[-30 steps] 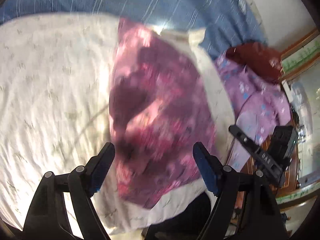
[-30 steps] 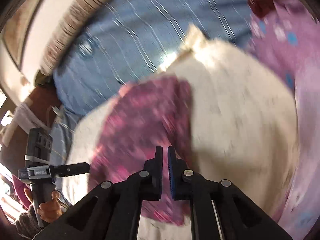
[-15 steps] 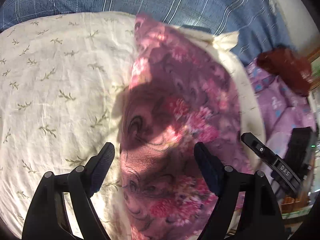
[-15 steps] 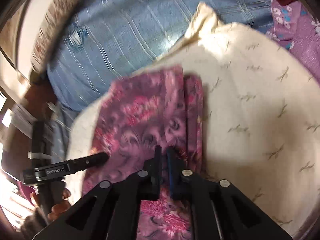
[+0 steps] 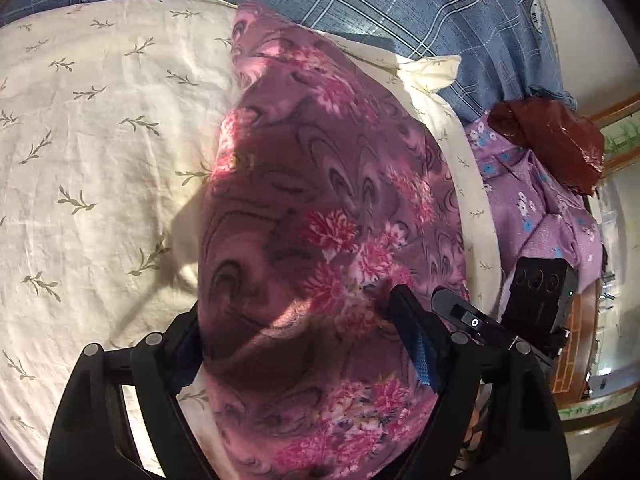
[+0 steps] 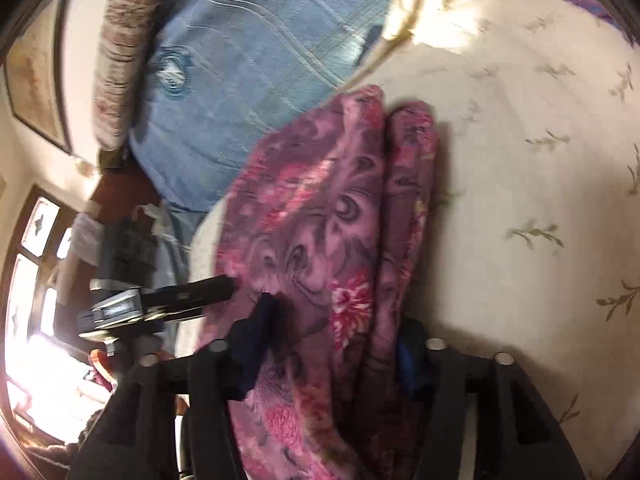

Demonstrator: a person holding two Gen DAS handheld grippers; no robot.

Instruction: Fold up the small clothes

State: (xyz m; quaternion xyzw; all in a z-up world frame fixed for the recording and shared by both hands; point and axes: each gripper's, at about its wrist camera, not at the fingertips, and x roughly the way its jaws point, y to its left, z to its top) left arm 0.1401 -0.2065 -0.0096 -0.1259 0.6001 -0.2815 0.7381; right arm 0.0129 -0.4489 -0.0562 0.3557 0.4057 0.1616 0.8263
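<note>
The purple floral garment [image 5: 320, 216] lies folded lengthwise on a cream leaf-print cushion [image 5: 100, 152], which rests on a blue checked bedcover [image 5: 400, 4]; no box, basket or other container appears in either view.

In the left wrist view the near end of the garment runs off the bottom edge and drapes over the left finger of the left gripper [image 5: 296, 344], hiding its pad. This gripper stands wide open, the cloth lying between its fingers without being pinched.

In the right wrist view the picture is blurred. The right gripper [image 6: 332, 344] has just been opening its jaws; the garment sits between them, covering most of the right finger, and they stand apart without pressing it.

To the right lie a lilac flowered cloth [image 5: 532, 208] and a dark red bundle [image 5: 548, 140], both partly cut off.
</note>
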